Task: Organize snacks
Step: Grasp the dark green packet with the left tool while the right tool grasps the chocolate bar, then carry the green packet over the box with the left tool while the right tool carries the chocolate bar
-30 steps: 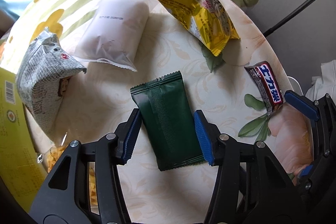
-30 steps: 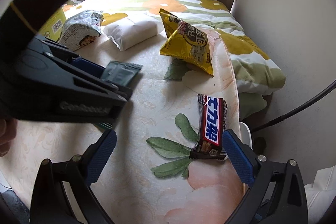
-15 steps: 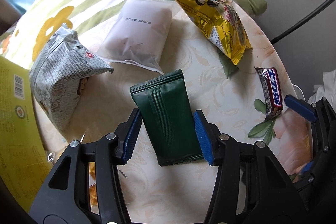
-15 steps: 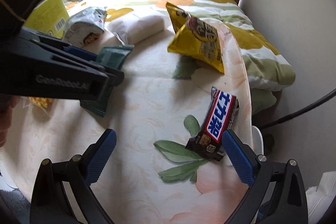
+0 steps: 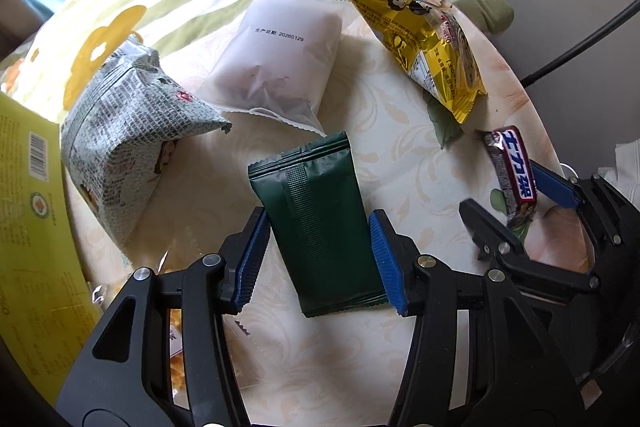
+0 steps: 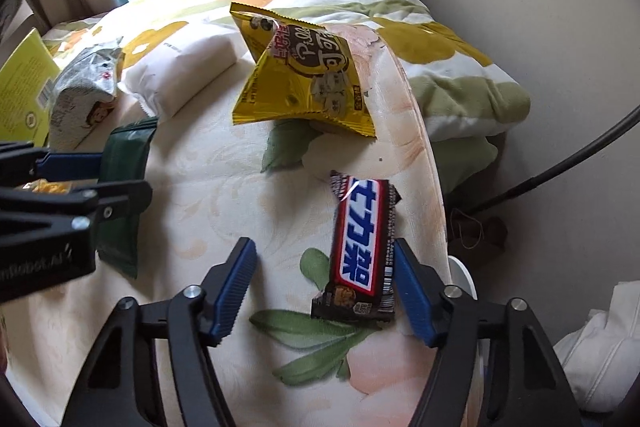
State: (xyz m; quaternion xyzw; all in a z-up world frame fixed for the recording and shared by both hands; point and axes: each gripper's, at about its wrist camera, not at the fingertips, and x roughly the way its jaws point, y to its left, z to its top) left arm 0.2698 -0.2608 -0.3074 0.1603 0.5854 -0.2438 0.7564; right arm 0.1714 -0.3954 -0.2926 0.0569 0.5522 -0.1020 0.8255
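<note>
My left gripper [image 5: 320,259] is shut on a dark green packet [image 5: 316,211], its blue pads pressing both long sides, just above the floral tablecloth [image 5: 400,155]. From the right wrist view the same packet [image 6: 124,187] shows at the left. A dark chocolate bar [image 6: 362,247] with a blue label lies near the table's right edge. My right gripper [image 6: 323,245] straddles it with jaws closing. The right pad touches the bar's edge and the left pad stands apart. In the left wrist view, that bar [image 5: 514,167] sits between the right gripper's fingers [image 5: 556,183].
A yellow snack bag [image 6: 308,71], a white pouch [image 5: 280,63] and a newspaper-print bag [image 5: 128,135] lie at the back of the table. A yellow box [image 5: 28,227] stands at the left. A flowered quilt [image 6: 440,39] lies beyond, with a black cable [image 6: 560,167] to the right.
The right gripper has shifted so that the chocolate bar lies between its jaws, and the jaws have narrowed. The left gripper keeps its hold on the green packet.
</note>
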